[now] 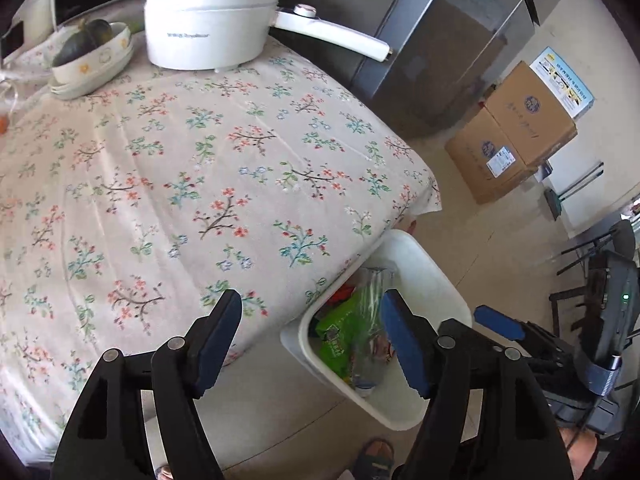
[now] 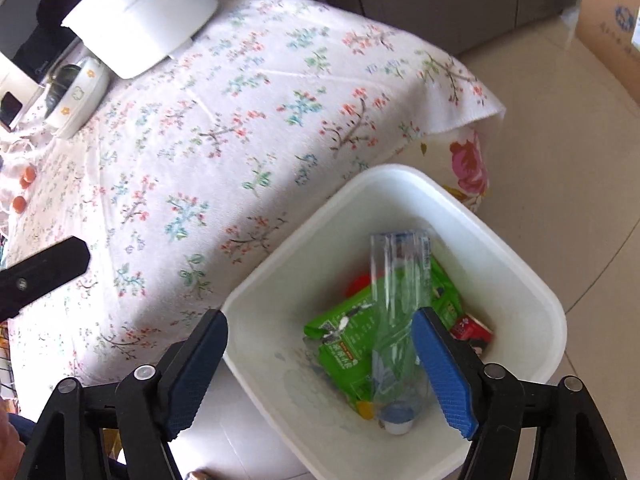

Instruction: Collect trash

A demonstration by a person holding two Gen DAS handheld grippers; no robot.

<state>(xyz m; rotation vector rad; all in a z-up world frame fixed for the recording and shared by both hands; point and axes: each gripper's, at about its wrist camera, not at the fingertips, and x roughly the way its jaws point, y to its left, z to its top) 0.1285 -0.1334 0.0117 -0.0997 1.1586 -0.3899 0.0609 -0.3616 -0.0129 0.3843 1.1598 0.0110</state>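
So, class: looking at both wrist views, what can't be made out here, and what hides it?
- White bin: its bottom, under the green packet and clear bottle, right wrist view.
- Red item: mostly covered, unidentifiable.
- White cooker: lid cut off by top edge, left wrist view.
- Cardboard boxes: print too small.

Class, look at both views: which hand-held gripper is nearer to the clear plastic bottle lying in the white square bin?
Right. The right hand-held gripper hangs open directly above the clear plastic bottle in the white square bin. The left hand-held gripper hangs open over the bin's table-side edge.
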